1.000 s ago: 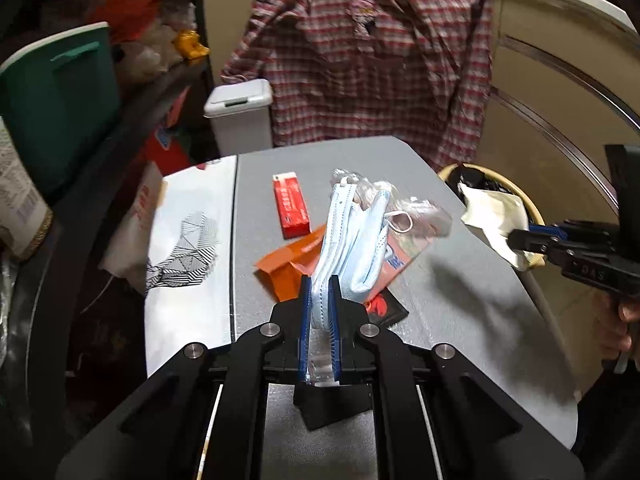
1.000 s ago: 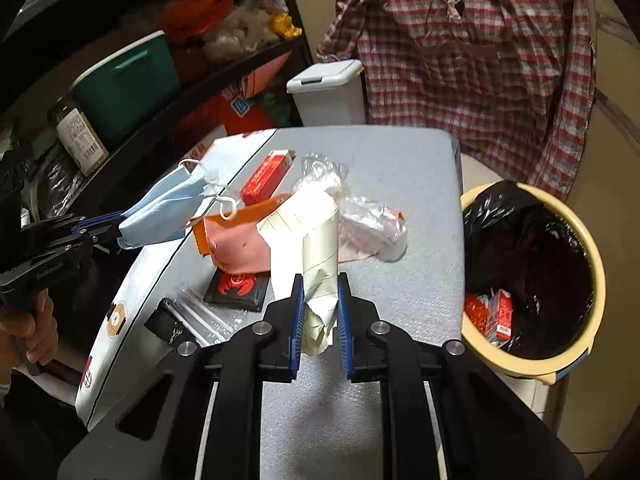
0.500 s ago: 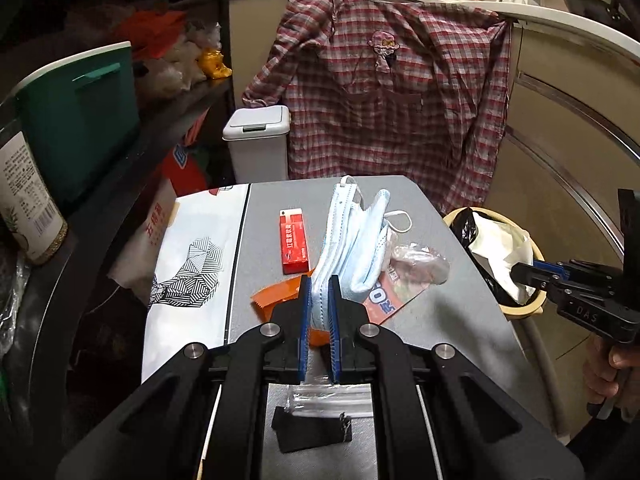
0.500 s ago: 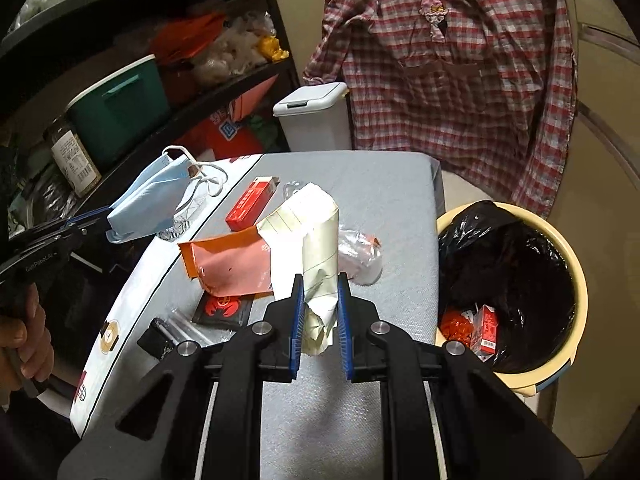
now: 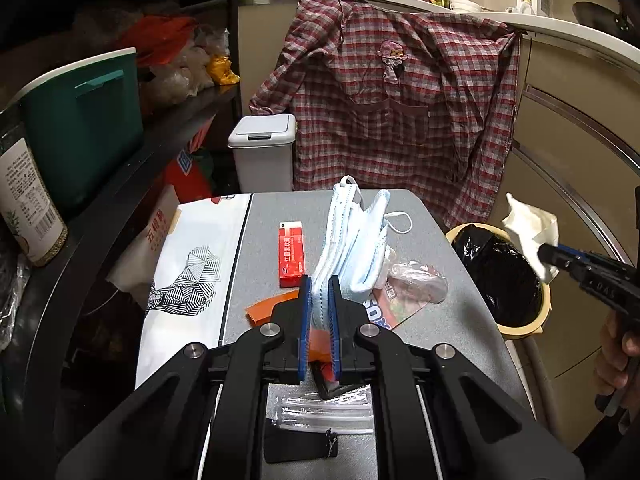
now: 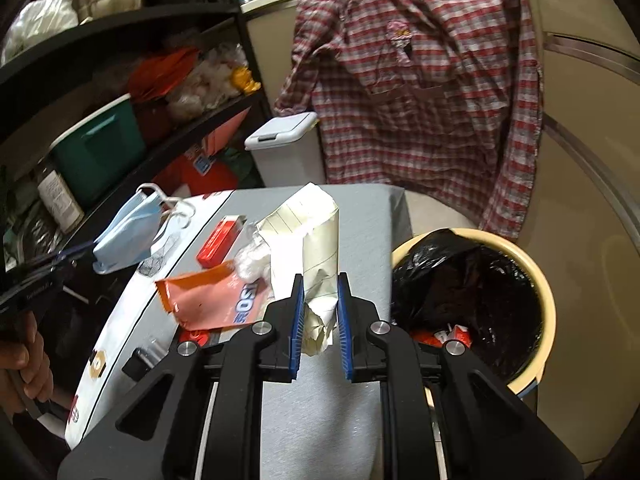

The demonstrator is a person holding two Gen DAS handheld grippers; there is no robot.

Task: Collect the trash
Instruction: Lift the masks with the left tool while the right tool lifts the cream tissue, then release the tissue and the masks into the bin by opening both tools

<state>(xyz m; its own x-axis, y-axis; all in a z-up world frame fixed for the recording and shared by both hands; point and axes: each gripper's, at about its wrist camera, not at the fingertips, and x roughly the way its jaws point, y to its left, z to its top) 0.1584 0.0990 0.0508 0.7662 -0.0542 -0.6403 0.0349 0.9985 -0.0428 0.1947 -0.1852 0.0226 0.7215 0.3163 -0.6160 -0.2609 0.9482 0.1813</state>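
Note:
My left gripper (image 5: 319,286) is shut on a light blue face mask (image 5: 352,240) and holds it above the grey table (image 5: 448,320); the mask also shows in the right wrist view (image 6: 126,236). My right gripper (image 6: 319,284) is shut on a crumpled cream paper (image 6: 310,236), held above the table's right side next to the tan bin with a black liner (image 6: 476,292). The paper (image 5: 530,228) also shows over the bin (image 5: 504,276) in the left wrist view. On the table lie a red box (image 5: 291,258), an orange wrapper (image 6: 208,300) and a clear plastic wrapper (image 5: 418,282).
A black shelf with a green tub (image 5: 80,120) stands along the left. A white lidded bin (image 5: 264,152) and a hanging plaid shirt (image 5: 400,112) are behind the table. A white patterned bag (image 5: 192,272) covers the table's left side. Clear sleeves (image 5: 324,412) lie near the front.
Both grippers have risen and pulled back with their loads. The mask is lifted clear of the table. The right gripper with the paper has moved toward the bin.

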